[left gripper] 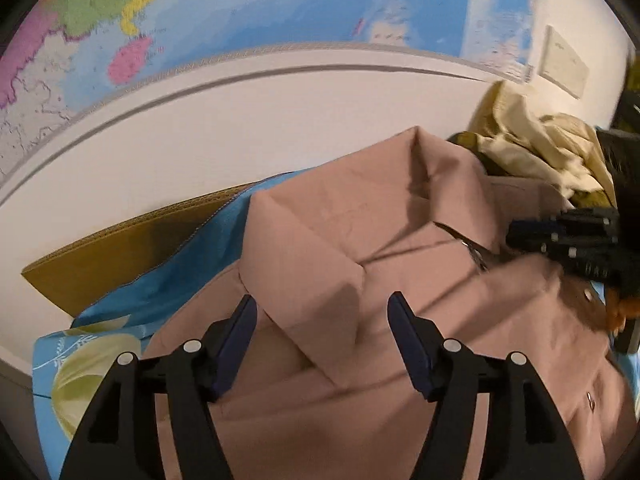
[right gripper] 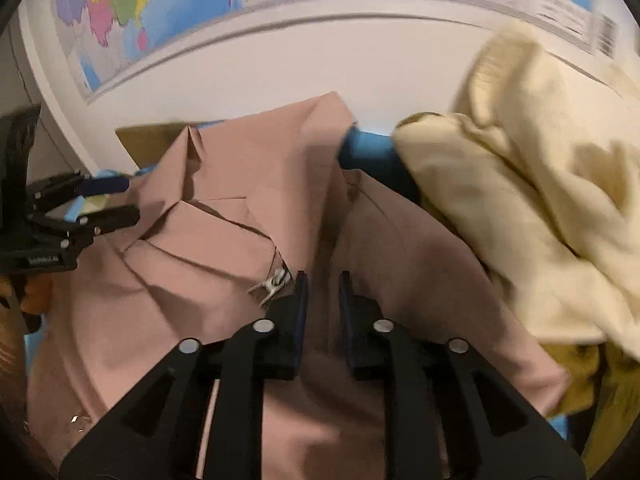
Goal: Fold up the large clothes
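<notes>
A: Your left gripper [left gripper: 322, 304] is spread wide, nothing between the pads, hanging just over the pink jacket [left gripper: 360, 280].

B: And the right?

A: Right gripper [right gripper: 323, 280] has a narrow gap, pads apart, no cloth pinched. The jacket's zipper pull [right gripper: 274, 280] sits just left of its tips.

B: Surface?

A: A blue floral sheet [left gripper: 100, 344] lies under the jacket, with cardboard [left gripper: 104, 256] at the far left edge against a white wall [left gripper: 240, 128]. There's a map [left gripper: 240, 8] above.

B: Room to move?

A: Tight on the right: a cream garment pile [right gripper: 520, 200] is touching the jacket's right side. The left has bare sheet.

B: Jacket?

A: Partly folded, flaps turned in, lying directly below both grippers.
</notes>
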{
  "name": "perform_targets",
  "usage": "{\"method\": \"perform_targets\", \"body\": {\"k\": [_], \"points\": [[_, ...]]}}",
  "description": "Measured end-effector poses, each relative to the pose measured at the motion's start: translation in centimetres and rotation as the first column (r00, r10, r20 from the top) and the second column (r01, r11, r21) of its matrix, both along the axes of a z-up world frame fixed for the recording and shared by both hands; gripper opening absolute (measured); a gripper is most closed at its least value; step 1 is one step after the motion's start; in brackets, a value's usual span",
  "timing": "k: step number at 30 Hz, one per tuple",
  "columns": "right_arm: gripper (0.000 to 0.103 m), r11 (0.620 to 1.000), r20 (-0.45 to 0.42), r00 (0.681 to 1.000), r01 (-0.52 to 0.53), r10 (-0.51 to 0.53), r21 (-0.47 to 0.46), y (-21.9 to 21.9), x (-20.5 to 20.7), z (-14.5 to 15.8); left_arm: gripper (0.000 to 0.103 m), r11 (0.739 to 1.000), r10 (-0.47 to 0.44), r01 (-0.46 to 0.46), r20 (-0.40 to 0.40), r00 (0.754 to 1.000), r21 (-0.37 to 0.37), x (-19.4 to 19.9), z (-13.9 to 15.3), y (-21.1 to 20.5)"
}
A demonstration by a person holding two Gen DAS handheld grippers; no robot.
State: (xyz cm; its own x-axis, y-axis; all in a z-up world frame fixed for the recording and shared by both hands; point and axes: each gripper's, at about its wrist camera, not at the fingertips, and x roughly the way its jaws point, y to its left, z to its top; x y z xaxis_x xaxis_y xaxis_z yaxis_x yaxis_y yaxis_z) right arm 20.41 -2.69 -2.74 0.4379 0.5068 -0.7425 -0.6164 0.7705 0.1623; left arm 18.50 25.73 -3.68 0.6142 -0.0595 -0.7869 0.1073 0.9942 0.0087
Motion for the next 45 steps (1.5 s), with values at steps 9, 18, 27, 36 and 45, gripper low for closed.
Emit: {"method": "perform_targets", "body": {"k": [9, 18, 27, 36, 45], "points": [[0.057, 0.992, -0.014, 0.996, 0.085, -0.084, 0.093, 4.3, 3.6, 1.4, 0.074, 0.998, -0.048, 0.046, 0.043, 0.998, 0.046, -4.2, 1.5, -4.5], [0.004, 0.993, -0.154, 0.985, 0.090, -0.078, 0.075, 2.7, 4.7, -0.7, 0.076, 0.996, -0.089, 0.089, 0.047, 0.995, 0.014, -6.2, 1.3, -4.3], [0.064, 0.994, 0.018, 1.000, -0.022, 0.021, 0.103, -3.2, -4.1, 3.1, 0.081, 0.997, -0.062, 0.065, 0.082, 0.995, -0.034, -12.3, 2.1, -2.0], [0.074, 0.981, -0.147, 0.989, 0.050, -0.022, 0.186, -16.2, -15.6, -1.2, 0.088, 0.984, 0.035, -0.023, 0.066, 0.997, -0.179, -24.5, 1.2, 0.1], [0.080, 0.940, -0.287, 0.958, 0.100, -0.003, 0.325, -20.0, -23.3, -4.3, 0.091, 0.909, 0.090, -0.120, -0.091, 0.992, -0.400, -33.3, -3.0, 0.9]]}}
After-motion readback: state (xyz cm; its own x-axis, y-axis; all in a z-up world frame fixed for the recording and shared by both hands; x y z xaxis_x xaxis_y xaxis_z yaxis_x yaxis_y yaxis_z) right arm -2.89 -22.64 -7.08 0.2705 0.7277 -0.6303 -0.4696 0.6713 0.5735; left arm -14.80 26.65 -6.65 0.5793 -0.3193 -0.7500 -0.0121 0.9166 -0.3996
